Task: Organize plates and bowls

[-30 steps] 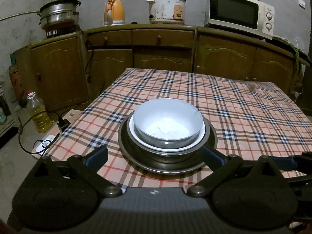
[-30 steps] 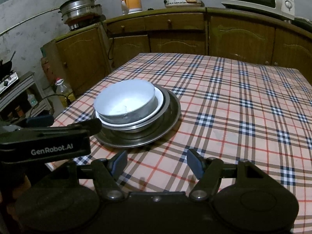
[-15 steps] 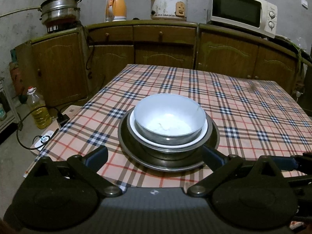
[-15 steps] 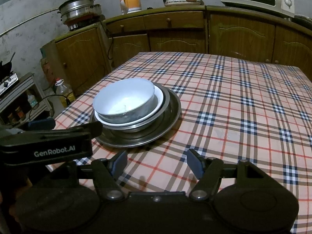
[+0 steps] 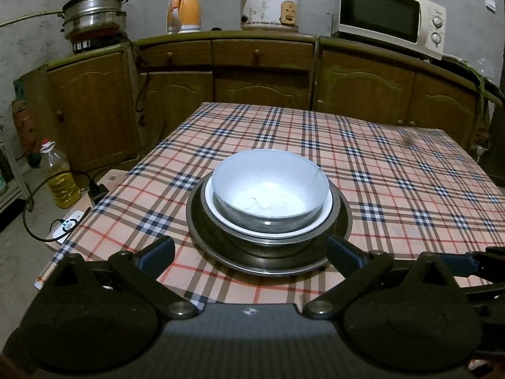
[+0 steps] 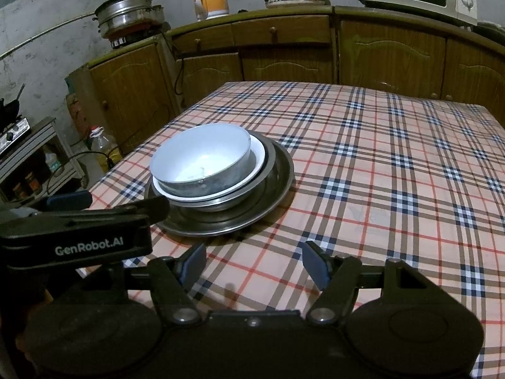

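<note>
A stack of dishes stands on the plaid table: a grey bowl on top, in a white plate, in a metal bowl, on a wide metal plate. The stack also shows in the right wrist view, with the grey bowl and the metal plate. My left gripper is open and empty just in front of the stack; it shows from the side in the right wrist view. My right gripper is open and empty over the cloth, right of the stack.
The plaid table extends behind and to the right of the stack. Wooden cabinets line the back wall with a steamer pot, kettle, rice cooker and microwave on top. An oil bottle and cables lie on the floor at left.
The left wrist view has pulled back a little from the stack. Both grippers stay open. The dishes have not moved.
</note>
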Demonstrator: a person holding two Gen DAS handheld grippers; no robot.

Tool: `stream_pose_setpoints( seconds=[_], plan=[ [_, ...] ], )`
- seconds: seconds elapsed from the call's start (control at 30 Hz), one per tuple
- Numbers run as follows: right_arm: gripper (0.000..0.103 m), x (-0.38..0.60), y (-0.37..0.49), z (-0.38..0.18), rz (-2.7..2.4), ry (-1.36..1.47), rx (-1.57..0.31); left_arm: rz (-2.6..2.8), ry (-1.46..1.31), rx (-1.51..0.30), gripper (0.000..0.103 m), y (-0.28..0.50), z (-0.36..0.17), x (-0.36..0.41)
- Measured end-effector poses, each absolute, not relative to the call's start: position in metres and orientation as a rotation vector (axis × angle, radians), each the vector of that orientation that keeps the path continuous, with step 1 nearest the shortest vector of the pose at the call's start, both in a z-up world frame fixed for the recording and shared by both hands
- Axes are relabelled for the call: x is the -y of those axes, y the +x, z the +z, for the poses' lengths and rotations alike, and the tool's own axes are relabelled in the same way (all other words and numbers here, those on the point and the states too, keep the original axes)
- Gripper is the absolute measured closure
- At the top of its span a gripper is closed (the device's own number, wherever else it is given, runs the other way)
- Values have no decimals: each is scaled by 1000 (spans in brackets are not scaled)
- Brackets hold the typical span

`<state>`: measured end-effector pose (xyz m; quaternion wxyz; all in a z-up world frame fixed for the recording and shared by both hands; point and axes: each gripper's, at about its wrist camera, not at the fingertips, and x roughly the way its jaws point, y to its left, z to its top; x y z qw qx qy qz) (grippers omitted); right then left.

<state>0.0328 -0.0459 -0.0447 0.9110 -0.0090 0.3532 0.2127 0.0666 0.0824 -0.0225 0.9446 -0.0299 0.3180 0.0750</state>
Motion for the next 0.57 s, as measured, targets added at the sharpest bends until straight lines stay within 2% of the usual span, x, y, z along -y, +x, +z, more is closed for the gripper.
stream_pose_setpoints(
  seconds=[0.57],
  plan=[
    [23,47,35,-47,437,-16,-740,161,-79,-645,0,70,-24,-87]
  ],
)
